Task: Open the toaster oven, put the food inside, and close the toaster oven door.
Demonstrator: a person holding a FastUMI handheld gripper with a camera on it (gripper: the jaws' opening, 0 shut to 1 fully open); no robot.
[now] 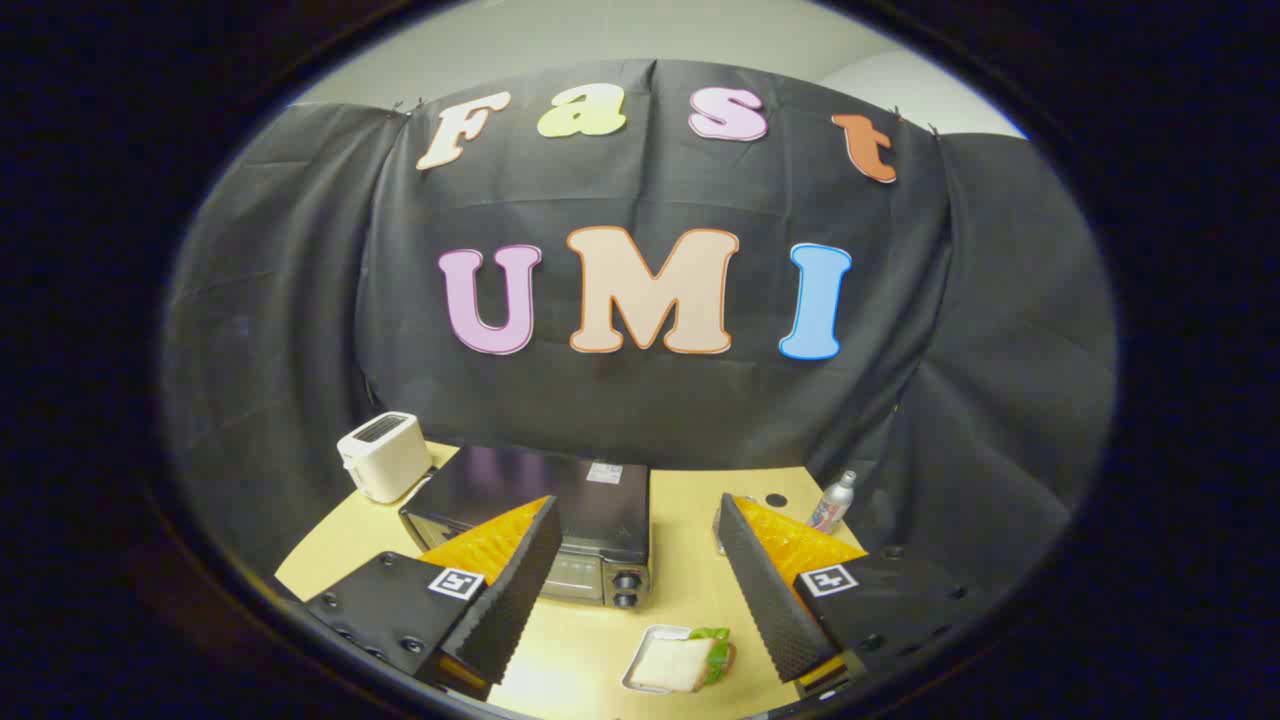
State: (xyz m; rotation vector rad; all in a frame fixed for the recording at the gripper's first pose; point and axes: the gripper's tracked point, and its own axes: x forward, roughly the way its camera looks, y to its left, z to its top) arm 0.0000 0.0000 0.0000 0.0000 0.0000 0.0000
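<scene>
Fingers: the gripper (632,560) hangs high above the surface (680,600) with its 2 fingers spread wide apart and nothing between them; both point forward and down toward the toaster oven.
Toaster oven: the dark toaster oven (545,515) sits near the middle of the surface, its front facing the fingers. The left finger hides part of that front, and 2 knobs (627,588) show at the front's right end. The door looks closed, so step 1 of the task seems not yet done; the handle is hidden behind the left finger.
Food: a sandwich (680,662) with a green leaf at its edge lies in a small pale tray (648,640), on the surface in front of the oven and between the fingers. It probably sits there so it can go straight in once the door drops.
Room for the door: a bare strip of surface lies between the oven front and the tray; whether a lowered door would clear the tray is hard to judge.
White toaster: the toaster (383,455) stands just beside the oven's left rear corner, close to the surface's edge.
Spray can: a small can (832,503) stands well apart to the right, near the far edge.
Open side: the surface right of the oven is mostly bare, giving the easier approach.
</scene>
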